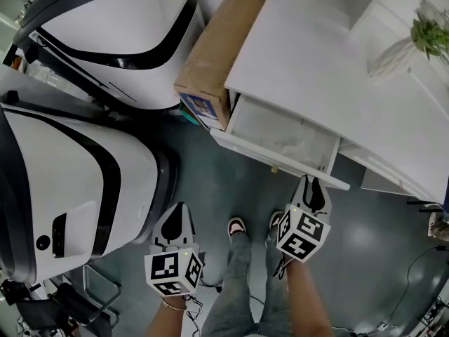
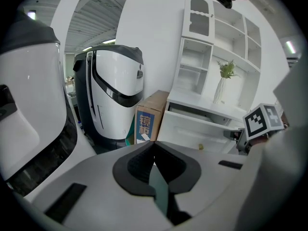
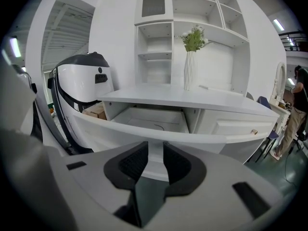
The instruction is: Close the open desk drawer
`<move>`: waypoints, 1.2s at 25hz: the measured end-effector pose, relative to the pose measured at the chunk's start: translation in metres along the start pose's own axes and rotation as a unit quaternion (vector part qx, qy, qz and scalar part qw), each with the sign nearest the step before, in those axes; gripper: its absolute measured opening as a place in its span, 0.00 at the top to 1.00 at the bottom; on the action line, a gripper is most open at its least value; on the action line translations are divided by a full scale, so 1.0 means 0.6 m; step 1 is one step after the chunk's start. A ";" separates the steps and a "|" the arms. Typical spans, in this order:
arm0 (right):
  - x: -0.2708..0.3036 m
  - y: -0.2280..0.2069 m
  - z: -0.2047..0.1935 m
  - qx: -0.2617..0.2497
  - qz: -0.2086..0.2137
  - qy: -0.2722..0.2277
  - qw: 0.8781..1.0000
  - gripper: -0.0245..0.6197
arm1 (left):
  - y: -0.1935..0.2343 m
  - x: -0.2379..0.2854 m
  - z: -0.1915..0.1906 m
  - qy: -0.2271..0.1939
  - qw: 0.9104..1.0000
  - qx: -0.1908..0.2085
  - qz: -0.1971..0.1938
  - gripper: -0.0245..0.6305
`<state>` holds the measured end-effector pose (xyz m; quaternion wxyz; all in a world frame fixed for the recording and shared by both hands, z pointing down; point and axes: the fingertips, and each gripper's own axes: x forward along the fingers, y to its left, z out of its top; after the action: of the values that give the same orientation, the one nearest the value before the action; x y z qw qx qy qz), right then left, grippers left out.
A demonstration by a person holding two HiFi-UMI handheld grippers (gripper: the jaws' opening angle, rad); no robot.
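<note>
Facing the drawer, pulled well out from under the white tabletop, with a cardboard box just beside it. Holding the right claw just in front of the drawer's front panel, jaws slightly spread, nothing between them, only that white panel showing through the gap. Holding the left claw farther back, well apart from the drawer, near a big white machine, jaws pressed together and empty.

Grey floor; white shelf unit; perhaps strip lights overhead.
</note>
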<state>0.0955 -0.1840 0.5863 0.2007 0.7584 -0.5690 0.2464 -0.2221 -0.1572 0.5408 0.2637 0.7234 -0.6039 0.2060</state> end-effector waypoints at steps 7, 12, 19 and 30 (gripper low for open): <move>0.013 -0.003 0.010 -0.005 0.005 0.001 1.000 0.80 | 0.003 0.000 -0.002 0.000 1.000 -0.004 0.009 0.94; 0.025 -0.005 0.019 -0.008 0.008 0.000 1.000 0.80 | 0.000 0.004 0.004 -0.002 1.000 -0.009 0.015 0.94; 0.042 -0.010 0.032 -0.011 0.013 0.001 1.000 0.80 | -0.005 0.006 0.009 -0.003 1.000 -0.016 0.024 0.94; 0.072 -0.016 0.051 -0.022 0.026 0.000 0.999 0.80 | -0.014 0.009 0.004 -0.003 0.998 -0.033 0.045 0.94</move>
<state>0.1190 -0.2324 0.5879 0.2109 0.7387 -0.5938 0.2392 -0.2132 -0.1617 0.5409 0.2765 0.6865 -0.6434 0.1957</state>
